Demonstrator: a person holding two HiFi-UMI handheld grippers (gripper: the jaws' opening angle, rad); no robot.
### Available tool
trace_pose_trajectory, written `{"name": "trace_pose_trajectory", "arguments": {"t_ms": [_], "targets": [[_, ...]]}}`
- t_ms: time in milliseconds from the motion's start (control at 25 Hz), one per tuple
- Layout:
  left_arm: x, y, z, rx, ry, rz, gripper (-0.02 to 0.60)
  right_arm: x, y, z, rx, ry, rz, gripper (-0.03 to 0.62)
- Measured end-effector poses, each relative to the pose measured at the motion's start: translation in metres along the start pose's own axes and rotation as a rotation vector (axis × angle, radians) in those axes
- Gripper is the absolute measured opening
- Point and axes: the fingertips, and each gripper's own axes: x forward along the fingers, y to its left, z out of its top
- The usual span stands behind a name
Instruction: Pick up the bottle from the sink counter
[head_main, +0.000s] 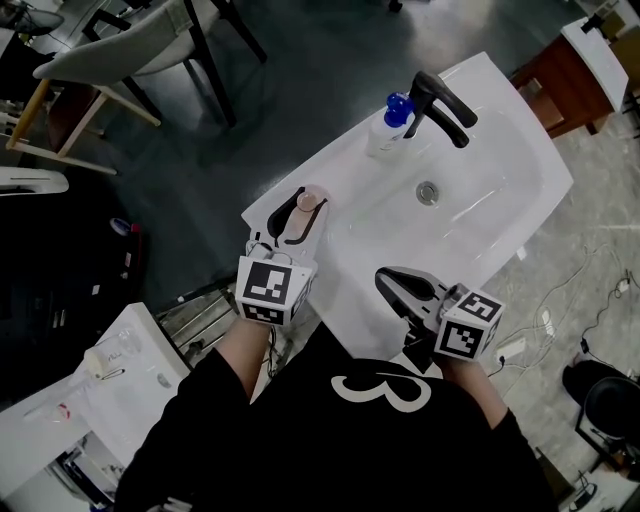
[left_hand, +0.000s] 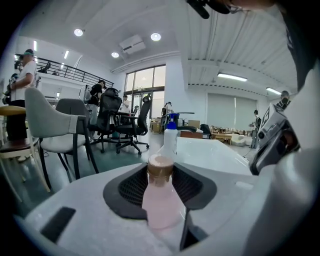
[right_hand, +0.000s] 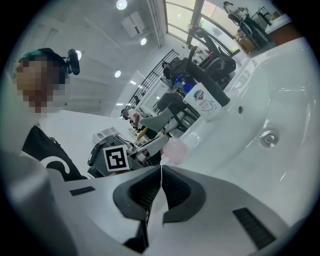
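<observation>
Because it fills most of the head view, the white sink counter comes first. It has a wide bowl sunk in the middle. A black tap stands at the far side of the bowl.

The left gripper is at the near left corner of the counter. Its two jaws press on a small pink bottle, one on each side, up near the top. The bottle stands up straight. I cannot tell if it sits on the counter or is a little off it. The right gripper is just beside the front edge of the counter. Its jaws are closed tight together with nothing in them.

A spray bottle with a blue top stands next to the tap, well apart from the pink one.

The pink bottle looks small and light. Its sides look smooth, so it may slip. It may be soft plastic, so a hard squeeze could dent it. The best place to hold seems to be just under the brown cap, where it gets wider.

The smallest thing is the round drain in the bowl.
</observation>
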Motion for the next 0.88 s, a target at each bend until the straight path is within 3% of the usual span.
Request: {"name": "trace_pose_trajectory", "arguments": {"t_ms": [880], "targets": [[0.0, 0.003, 0.002, -0.026, -0.003, 0.008, 0.149, -0.015, -0.001, -0.003, 0.015, -0.04, -0.026, 0.015]]}}
